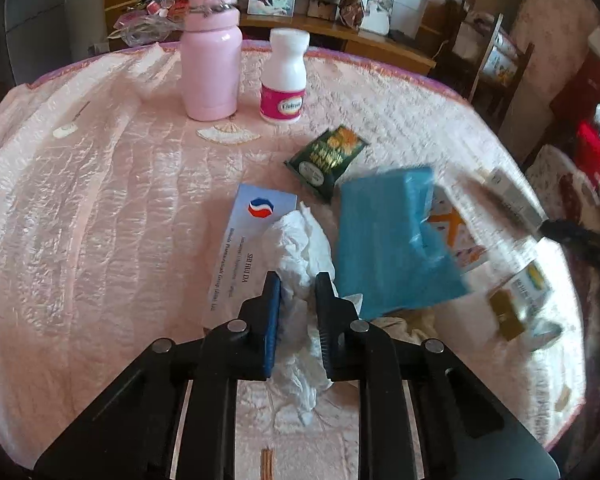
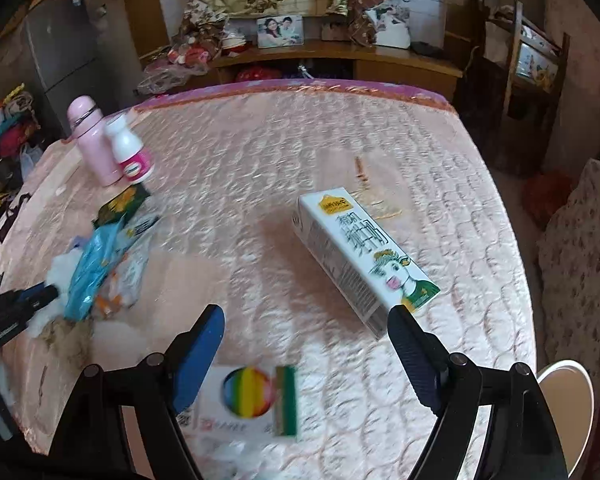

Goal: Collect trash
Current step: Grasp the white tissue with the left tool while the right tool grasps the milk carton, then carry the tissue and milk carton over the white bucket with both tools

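Note:
In the left wrist view my left gripper (image 1: pixel 298 280) is shut on a crumpled white tissue (image 1: pixel 300 240), which bulges out ahead of and below the pads. The tissue lies over a white card with a red-and-blue logo (image 1: pixel 260 204), beside a blue wrapper (image 1: pixel 392 236) and a dark green sachet (image 1: pixel 326 156). In the right wrist view my right gripper (image 2: pixel 306 316) stands open above the cloth, nothing between its fingers. A white milk carton (image 2: pixel 360 256) lies just beyond its right finger. A blurred box with a rainbow circle (image 2: pixel 248 396) lies below the jaws. The left gripper (image 2: pixel 50 294) shows at the far left by the tissue (image 2: pixel 60 276).
A pink flask (image 1: pixel 210 52) and a white pill bottle (image 1: pixel 284 76) stand at the far side of the pink quilted table (image 1: pixel 100 200). Small cartons (image 1: pixel 516 200) lie near the right edge. A white round rim (image 2: pixel 572 400) sits off the table at lower right.

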`<action>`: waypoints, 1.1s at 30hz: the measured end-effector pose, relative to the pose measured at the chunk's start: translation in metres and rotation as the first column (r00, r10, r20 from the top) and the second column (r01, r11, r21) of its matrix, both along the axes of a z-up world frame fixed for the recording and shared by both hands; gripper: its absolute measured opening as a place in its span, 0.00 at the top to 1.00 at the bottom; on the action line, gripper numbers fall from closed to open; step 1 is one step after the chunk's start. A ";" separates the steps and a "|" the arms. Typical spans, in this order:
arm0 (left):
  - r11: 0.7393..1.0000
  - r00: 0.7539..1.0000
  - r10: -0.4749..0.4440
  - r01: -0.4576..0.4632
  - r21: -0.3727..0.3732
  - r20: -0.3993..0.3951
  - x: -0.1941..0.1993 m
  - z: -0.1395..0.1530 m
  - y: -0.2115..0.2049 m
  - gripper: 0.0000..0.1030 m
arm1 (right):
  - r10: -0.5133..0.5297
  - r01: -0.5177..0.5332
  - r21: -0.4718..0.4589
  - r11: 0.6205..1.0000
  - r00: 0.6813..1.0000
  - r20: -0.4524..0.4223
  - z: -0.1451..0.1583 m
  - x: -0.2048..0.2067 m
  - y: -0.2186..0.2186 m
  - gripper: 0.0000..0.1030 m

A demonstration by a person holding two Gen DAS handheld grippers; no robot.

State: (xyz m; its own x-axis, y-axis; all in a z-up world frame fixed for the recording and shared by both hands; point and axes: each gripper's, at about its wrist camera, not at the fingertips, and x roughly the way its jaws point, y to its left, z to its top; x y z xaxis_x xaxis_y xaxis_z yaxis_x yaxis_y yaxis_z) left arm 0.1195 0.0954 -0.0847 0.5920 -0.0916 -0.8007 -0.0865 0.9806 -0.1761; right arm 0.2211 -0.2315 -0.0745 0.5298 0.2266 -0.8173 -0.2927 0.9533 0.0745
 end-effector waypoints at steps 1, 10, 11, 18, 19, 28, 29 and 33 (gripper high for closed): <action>1.000 1.000 0.003 -0.003 -0.009 0.015 -0.003 0.006 0.002 0.86 | -0.006 0.006 0.001 1.000 1.000 0.001 -0.001 0.003 -0.003 0.21; 0.999 0.994 -0.024 0.029 -0.046 0.110 -0.015 0.056 0.003 0.86 | 0.042 -0.040 -0.087 0.995 0.999 0.017 -0.017 0.045 -0.012 0.18; 0.998 0.993 -0.030 0.037 -0.057 0.114 -0.015 0.059 0.002 0.86 | 0.052 -0.051 -0.084 0.995 0.999 0.002 -0.021 0.051 -0.011 0.18; 0.995 0.991 -0.066 0.075 -0.073 0.115 -0.018 0.066 -0.016 0.86 | 0.078 -0.082 -0.080 0.993 0.995 -0.060 -0.048 0.073 -0.007 0.42; 0.994 0.991 -0.070 0.079 -0.073 0.117 -0.018 0.066 -0.020 0.86 | 0.076 -0.079 -0.070 0.994 0.996 -0.051 -0.047 0.070 -0.008 0.44; 0.986 0.980 -0.147 0.156 -0.064 0.133 -0.026 0.066 -0.080 0.86 | 0.012 -0.013 0.014 1.000 0.999 0.036 -0.010 0.010 -0.036 0.47; 0.985 0.979 -0.152 0.161 -0.057 0.133 -0.027 0.065 -0.087 0.86 | 0.005 -0.006 0.025 1.000 0.999 0.042 -0.007 0.002 -0.039 0.47; 0.980 0.972 -0.189 0.195 -0.031 0.138 -0.030 0.065 -0.122 0.86 | -0.031 0.028 0.061 0.998 0.998 0.050 0.007 -0.036 -0.055 0.47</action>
